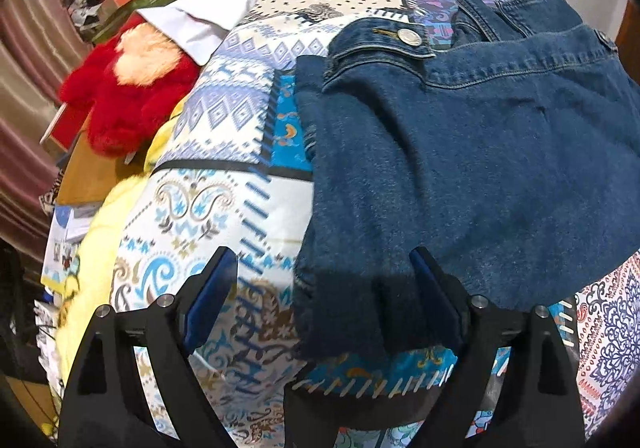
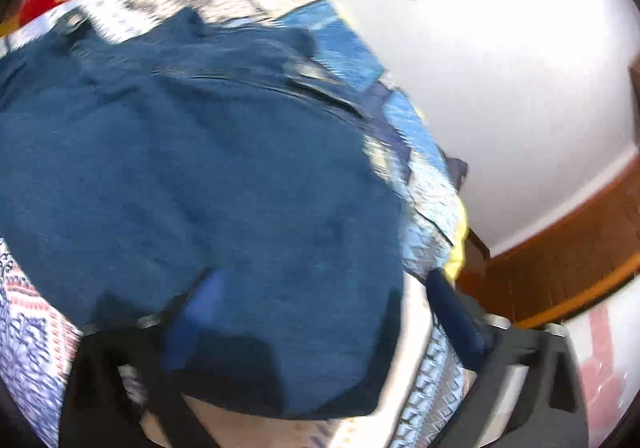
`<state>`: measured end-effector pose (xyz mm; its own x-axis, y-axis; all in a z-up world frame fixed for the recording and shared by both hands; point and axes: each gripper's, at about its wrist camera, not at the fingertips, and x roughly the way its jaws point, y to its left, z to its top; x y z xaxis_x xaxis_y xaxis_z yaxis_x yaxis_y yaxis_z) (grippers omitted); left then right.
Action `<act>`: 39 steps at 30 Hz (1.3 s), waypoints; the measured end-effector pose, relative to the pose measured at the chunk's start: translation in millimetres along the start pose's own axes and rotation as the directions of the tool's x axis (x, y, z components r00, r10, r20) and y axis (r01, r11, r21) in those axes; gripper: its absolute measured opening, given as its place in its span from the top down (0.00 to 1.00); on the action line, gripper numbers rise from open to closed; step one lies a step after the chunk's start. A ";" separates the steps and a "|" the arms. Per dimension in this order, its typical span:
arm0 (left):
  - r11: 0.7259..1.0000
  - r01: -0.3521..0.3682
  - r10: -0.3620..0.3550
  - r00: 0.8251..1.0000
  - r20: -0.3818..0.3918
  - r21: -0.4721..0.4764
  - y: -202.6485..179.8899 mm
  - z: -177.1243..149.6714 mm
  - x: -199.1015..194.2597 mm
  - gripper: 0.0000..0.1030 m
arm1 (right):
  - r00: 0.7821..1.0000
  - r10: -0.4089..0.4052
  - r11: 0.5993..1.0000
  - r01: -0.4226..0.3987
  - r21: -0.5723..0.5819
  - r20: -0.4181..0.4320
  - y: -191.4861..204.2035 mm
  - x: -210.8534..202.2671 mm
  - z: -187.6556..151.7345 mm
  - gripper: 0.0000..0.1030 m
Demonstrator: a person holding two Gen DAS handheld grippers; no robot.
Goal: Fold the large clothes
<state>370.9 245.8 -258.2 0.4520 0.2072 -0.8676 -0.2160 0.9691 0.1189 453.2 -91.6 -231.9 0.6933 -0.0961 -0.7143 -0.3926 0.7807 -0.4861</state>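
On top of the patchwork bedspread (image 1: 224, 115) sits the folded denim jacket (image 1: 460, 151), collar w/ metal button (image 1: 409, 36) at the far end. Left gripper (image 1: 324, 268) is spread wide over its near left corner, not pinching. Right gripper (image 2: 324, 288) is wide open too, jacket's near edge btwn the fingers; that view's blurry.

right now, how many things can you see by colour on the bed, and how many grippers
blue: 1, the denim jacket
red: 1, the fluffy red item
white: 1, the white cloth
patterned: 1, the patchwork bedspread under them
black: 2, the left gripper and the right gripper, both open
total: 6
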 end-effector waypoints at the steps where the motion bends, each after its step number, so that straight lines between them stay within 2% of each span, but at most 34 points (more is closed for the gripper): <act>1: 1.000 0.004 -0.004 1.000 0.003 -0.019 2.7 -2.3 -2.0 0.14 | 0.999 0.045 0.998 -0.044 0.042 -0.016 -10.6 0.2 -3.7 0.00; 3: 0.999 0.005 -0.004 1.000 0.012 -0.048 6.8 -7.5 -5.7 0.14 | 0.997 0.076 0.992 -0.073 0.104 -0.031 -28.1 -1.5 -9.3 0.00; 8: 0.993 0.007 -0.004 1.000 0.020 -0.121 20.3 -20.1 -20.7 0.14 | 0.999 0.010 0.993 -0.005 0.121 -0.042 -52.8 -13.8 -19.2 0.00; 10: 0.988 -0.031 0.036 0.999 0.028 -0.150 26.3 -23.8 -28.2 0.14 | 0.999 0.002 0.993 0.002 0.119 -0.033 -56.4 -23.1 -24.5 0.00; 13: 0.984 -0.028 0.037 0.998 0.047 -0.173 34.8 -29.6 -41.5 0.14 | 1.000 0.011 0.992 -0.012 0.125 0.005 -57.5 -42.7 -24.5 0.00; 17: 0.984 -0.049 0.071 0.990 0.124 -0.170 32.5 -39.2 -69.4 0.14 | 0.995 0.043 0.990 -0.055 0.127 0.092 -52.5 -77.4 -18.4 0.00; 19: 0.986 -0.036 0.060 0.987 0.146 -0.163 28.8 -43.4 -79.9 0.14 | 0.990 0.058 0.988 -0.076 0.133 0.132 -46.9 -90.6 -12.2 0.00; 22: 0.985 0.007 0.020 0.988 0.155 -0.173 23.3 -45.7 -86.5 0.14 | 0.981 0.094 0.982 -0.120 0.147 0.171 -37.0 -104.4 -1.8 0.00; 26: 0.981 0.099 -0.072 0.985 0.159 -0.168 10.4 -47.9 -85.4 0.14 | 0.966 0.157 0.969 -0.191 0.155 0.206 -22.3 -110.4 11.1 0.00; 31: 0.962 0.226 -0.199 0.965 0.169 -0.157 -14.7 -52.6 -67.8 0.14 | 0.950 0.220 0.959 -0.253 0.129 0.223 2.5 -106.3 23.2 0.00; 35: 0.943 0.269 -0.251 0.962 0.109 -0.195 -24.7 -52.2 -38.8 0.14 | 0.944 0.275 0.946 -0.300 0.124 0.180 18.5 -79.4 28.2 0.00; 37: 0.922 0.301 -0.292 0.954 0.074 -0.244 -26.2 -52.8 -23.0 0.14 | 0.943 0.301 0.938 -0.320 0.132 0.141 25.8 -61.2 28.9 0.00; 39: 0.894 0.345 -0.343 0.938 0.058 -0.287 -26.2 -55.6 -12.1 0.14 | 0.942 0.331 0.930 -0.336 0.148 0.056 35.4 -32.5 29.0 0.00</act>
<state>323.0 210.4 -277.7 0.5484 -0.1302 -0.8260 -0.2853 0.8994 -0.3312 434.3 -42.9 -211.3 0.5568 0.2026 -0.8056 -0.5087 0.8498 -0.1379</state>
